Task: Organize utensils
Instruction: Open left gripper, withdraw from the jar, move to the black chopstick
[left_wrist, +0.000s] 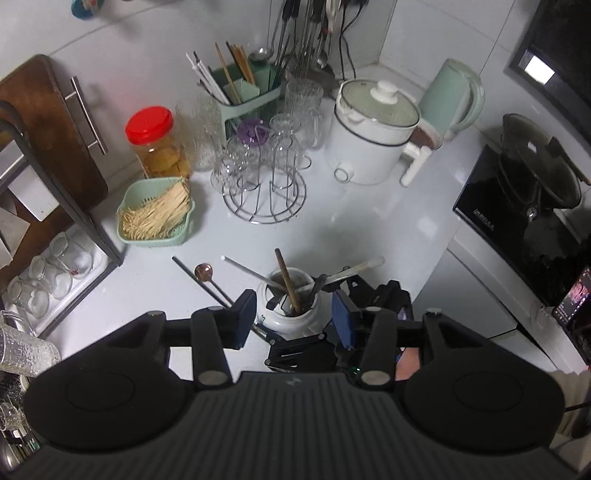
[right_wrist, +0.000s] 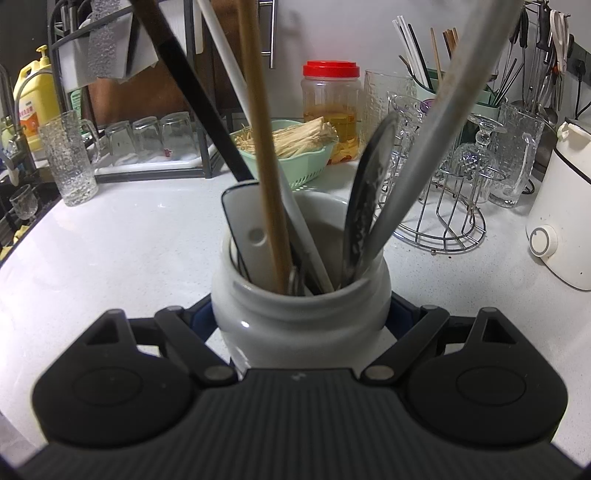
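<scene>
A white ceramic jar (right_wrist: 295, 332) stands on the white counter (right_wrist: 110, 240), and my right gripper (right_wrist: 301, 314) is shut on its belly. In the jar are a wooden handle (right_wrist: 264, 147), a black handle (right_wrist: 192, 92), a grey handle (right_wrist: 443, 110), a white spatula blade (right_wrist: 251, 236) and a dark spoon (right_wrist: 369, 184). In the left wrist view my left gripper (left_wrist: 293, 317) hangs open above the jar (left_wrist: 273, 317), its pads (left_wrist: 245, 317) apart on either side and touching nothing. A copper spoon (left_wrist: 204, 271) and a black chopstick (left_wrist: 192, 275) lie on the counter left of the jar.
Behind the jar are a green basket of thin sticks (left_wrist: 155, 218), a wire rack of glasses (left_wrist: 264, 184), a red-lidded jar (left_wrist: 155, 144), a green utensil caddy (left_wrist: 251, 92) and a white cooker (left_wrist: 369, 136). A hob with a wok (left_wrist: 517, 192) is at the right.
</scene>
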